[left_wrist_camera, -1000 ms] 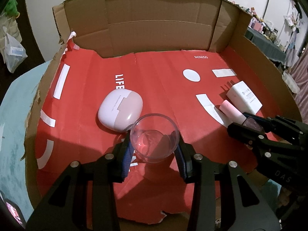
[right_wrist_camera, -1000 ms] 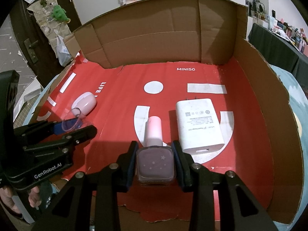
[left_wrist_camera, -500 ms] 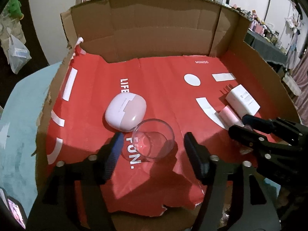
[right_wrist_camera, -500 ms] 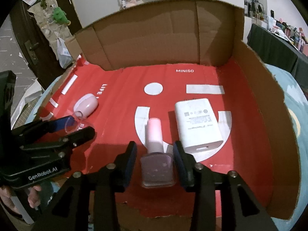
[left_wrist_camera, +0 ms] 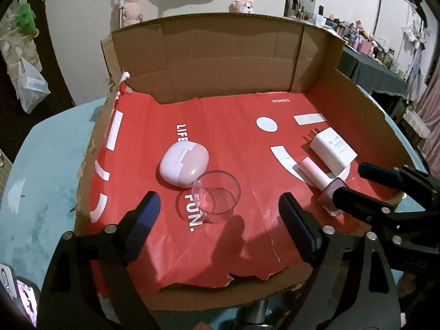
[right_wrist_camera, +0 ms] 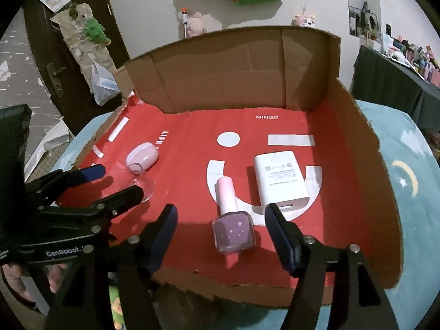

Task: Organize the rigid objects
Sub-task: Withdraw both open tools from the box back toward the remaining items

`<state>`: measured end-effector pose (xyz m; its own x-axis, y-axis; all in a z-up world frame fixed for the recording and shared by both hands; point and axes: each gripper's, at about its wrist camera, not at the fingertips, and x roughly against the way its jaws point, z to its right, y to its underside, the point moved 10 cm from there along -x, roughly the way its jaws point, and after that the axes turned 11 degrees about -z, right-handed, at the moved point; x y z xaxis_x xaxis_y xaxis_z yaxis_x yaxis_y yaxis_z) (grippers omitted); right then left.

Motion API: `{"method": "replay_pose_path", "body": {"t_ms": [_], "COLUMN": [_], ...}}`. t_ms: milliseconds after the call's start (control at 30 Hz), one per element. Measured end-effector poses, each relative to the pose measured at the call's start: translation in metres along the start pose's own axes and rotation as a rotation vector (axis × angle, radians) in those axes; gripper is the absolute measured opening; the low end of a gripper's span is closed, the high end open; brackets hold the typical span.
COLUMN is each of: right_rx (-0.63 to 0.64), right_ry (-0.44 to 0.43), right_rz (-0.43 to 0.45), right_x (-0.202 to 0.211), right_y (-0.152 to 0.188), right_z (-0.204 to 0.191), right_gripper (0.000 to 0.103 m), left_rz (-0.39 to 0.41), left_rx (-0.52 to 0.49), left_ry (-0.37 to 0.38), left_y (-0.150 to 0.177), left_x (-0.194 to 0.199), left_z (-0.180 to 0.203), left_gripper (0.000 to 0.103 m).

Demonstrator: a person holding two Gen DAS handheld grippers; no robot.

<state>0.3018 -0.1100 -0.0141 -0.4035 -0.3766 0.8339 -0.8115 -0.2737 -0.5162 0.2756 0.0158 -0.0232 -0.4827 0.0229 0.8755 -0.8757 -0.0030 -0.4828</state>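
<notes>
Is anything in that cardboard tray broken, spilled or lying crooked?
Nothing is spilled. The red paper liner has a ragged, torn near edge. The nail polish bottle lies on its side beside the white charger. The clear glass sits next to the lilac case.

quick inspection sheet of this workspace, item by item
surface: cardboard tray with a red liner, on a light blue table
job's things: glass cup lying beside lilac case; nail polish bottle lying beside white charger
clutter: nothing seen inside the tray
grippers: left gripper open, jaws just opened off the cup; right gripper open, jaws just opened off the bottle
cables: nothing seen
surroundings: plush toys, plastic bag, crowded shelf
</notes>
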Motion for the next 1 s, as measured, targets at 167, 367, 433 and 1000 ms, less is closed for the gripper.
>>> {"method": "replay_pose_path", "body": {"t_ms": [167,367,433,1000], "right_rx": [-0.004,0.011,0.024,0.048], "right_ry": [-0.015,-0.021,-0.015,-0.001], "right_rz": [0.026,0.078,0.099,0.224], "right_x": [0.014,0.032,0.038,0.085], "right_y": [0.004,0.002,0.001,0.011], "right_z": [-0.002,-0.007,-0.01,-0.022], "right_gripper": [0.082,0.095,0.098,0.103], "left_rz": [0.038,0.065,0.077,0.189], "left_rx": [0.0,0.014,0.023,0.036], "left_ry": [-0.006,0.016,0.017,0.018], "left_y": [0.002,0.006,0.007,0.026], "left_x": [0.014,0.027,0.032,0.083], "left_z": [-0.001,-0.002,-0.004,-0.003], "left_gripper": [0.098,0.103,0.103,0.103]}}
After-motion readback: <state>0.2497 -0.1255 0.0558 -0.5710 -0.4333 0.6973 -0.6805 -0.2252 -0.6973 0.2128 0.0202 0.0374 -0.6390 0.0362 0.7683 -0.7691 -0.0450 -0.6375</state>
